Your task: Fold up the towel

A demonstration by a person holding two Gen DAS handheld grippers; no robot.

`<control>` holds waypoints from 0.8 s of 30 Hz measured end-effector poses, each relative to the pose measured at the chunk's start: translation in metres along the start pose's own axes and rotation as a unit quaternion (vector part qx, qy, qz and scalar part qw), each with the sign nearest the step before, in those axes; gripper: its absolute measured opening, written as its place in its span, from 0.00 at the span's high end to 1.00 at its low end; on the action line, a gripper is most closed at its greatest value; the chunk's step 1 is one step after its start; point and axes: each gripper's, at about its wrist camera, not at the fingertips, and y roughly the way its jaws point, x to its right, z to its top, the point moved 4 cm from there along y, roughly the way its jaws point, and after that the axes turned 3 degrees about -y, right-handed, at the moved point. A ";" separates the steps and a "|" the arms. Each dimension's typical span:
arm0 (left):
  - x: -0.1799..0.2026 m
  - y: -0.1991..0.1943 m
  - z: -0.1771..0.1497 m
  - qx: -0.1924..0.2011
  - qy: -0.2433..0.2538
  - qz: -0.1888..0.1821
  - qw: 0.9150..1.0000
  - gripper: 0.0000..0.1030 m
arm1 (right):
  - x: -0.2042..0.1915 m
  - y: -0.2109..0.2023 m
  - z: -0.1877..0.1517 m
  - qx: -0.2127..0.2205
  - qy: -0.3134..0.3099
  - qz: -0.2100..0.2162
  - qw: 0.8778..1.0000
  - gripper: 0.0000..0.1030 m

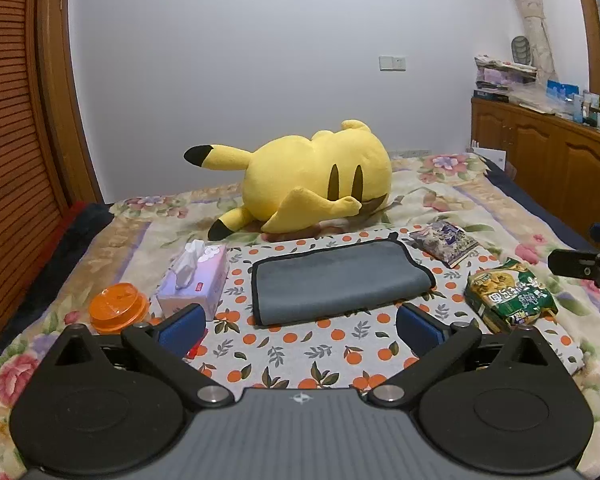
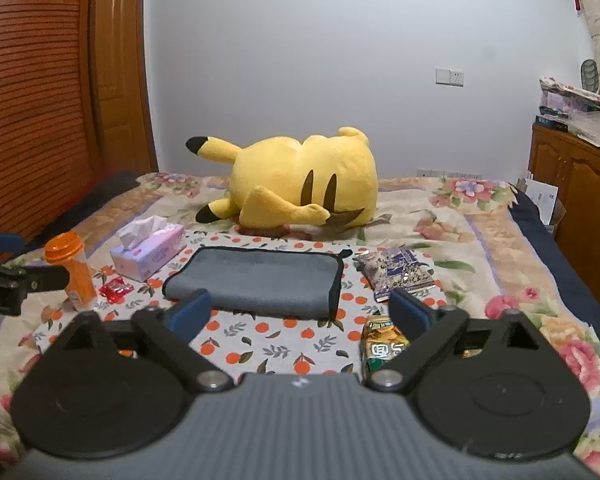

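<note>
Towel (image 1: 340, 282), grey plush with a black bound edge, lies already doubled over in a soft rectangle at the middle of an orange-print cloth (image 1: 300, 352) spread on the bed (image 1: 460, 200). I hold the left tool (image 1: 298, 324) and the right tool (image 2: 300, 312) just short of its near edge, both with blue-padded fingers spread wide and empty. My worry is pinching the thin print cloth along with the towel, since the two lie flat together. Clutter crowds the sides: a soft tissue pack (image 1: 194, 278) and an orange plastic bottle (image 2: 74, 272) toward the bed's left edge, and crinkly snack bags (image 1: 508, 296) toward the right; a wide sweep could knock them. A yellow plush toy (image 1: 312, 178) lies beyond the towel.
</note>
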 end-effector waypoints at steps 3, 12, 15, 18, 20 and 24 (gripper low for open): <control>0.003 -0.007 -0.002 0.001 -0.001 0.000 1.000 0.00 | 0.000 -0.008 0.001 0.004 0.001 -0.001 1.000 0.00; 0.011 -0.026 -0.010 0.005 -0.006 -0.003 1.000 0.00 | -0.004 -0.023 -0.002 0.009 0.000 -0.003 1.000 0.00; 0.013 -0.029 -0.015 -0.001 -0.006 -0.001 1.000 0.00 | -0.007 -0.026 -0.007 0.009 0.001 -0.001 1.000 0.00; 0.013 -0.030 -0.023 -0.006 -0.010 0.007 1.000 0.00 | -0.009 -0.028 -0.012 0.007 0.002 0.001 1.000 0.00; 0.013 -0.030 -0.029 -0.007 -0.012 0.009 1.000 0.00 | -0.012 -0.029 -0.016 0.004 0.003 0.003 1.000 0.00; 0.014 -0.029 -0.042 -0.016 -0.017 0.006 1.000 0.00 | -0.018 -0.028 -0.024 -0.004 0.003 0.006 1.000 0.00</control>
